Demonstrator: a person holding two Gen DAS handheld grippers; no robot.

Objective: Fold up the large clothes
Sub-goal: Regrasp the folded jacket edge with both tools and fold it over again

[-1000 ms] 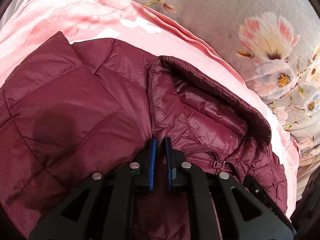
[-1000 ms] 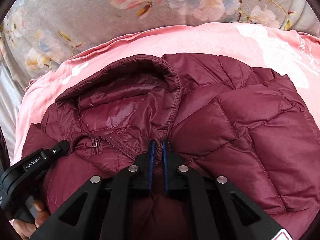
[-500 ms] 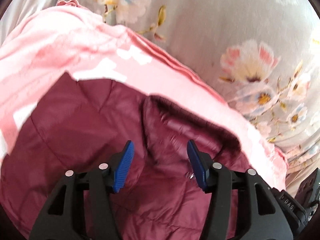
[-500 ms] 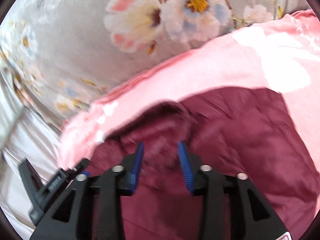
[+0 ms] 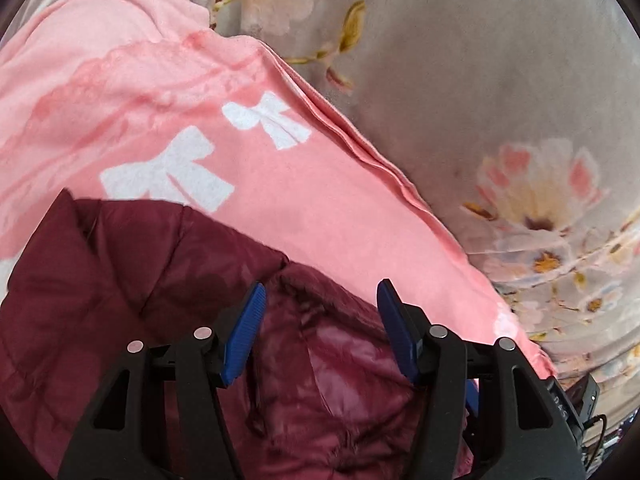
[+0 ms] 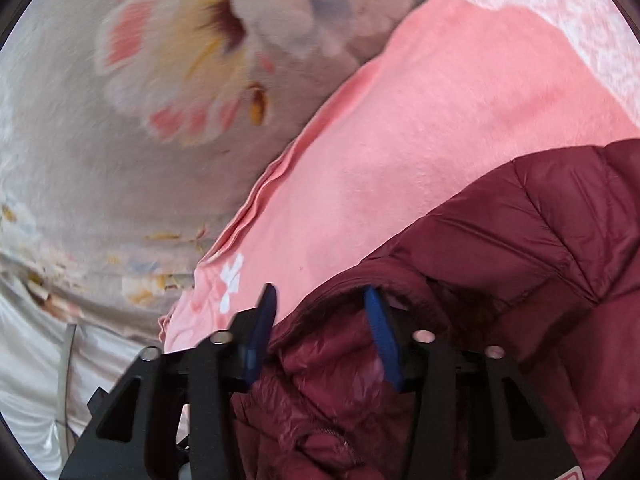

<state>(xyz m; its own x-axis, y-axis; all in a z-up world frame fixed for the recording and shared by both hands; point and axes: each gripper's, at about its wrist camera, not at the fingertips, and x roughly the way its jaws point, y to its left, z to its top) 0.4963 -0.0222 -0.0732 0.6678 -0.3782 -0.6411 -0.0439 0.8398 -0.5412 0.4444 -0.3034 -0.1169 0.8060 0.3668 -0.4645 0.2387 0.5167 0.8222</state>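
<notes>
Now hand-held gripper (image 5: 320, 330) agape above jacket (image 5: 120, 288)

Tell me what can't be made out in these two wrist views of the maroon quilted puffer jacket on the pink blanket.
- Maroon quilted puffer jacket: its lower part is cut off by the bottom edge and hidden behind the left gripper in the left wrist view.
- Right gripper: closing around the collar; motion blur leaves pad contact unclear in the right wrist view.
- Pink blanket: its extent runs past both frames.
- Grey floral bedspread: its pattern is smeared in the right wrist view.

Glossy quilted maroon jacket (image 5: 168, 280) lies on matt pink blanket (image 5: 320, 200).
</notes>
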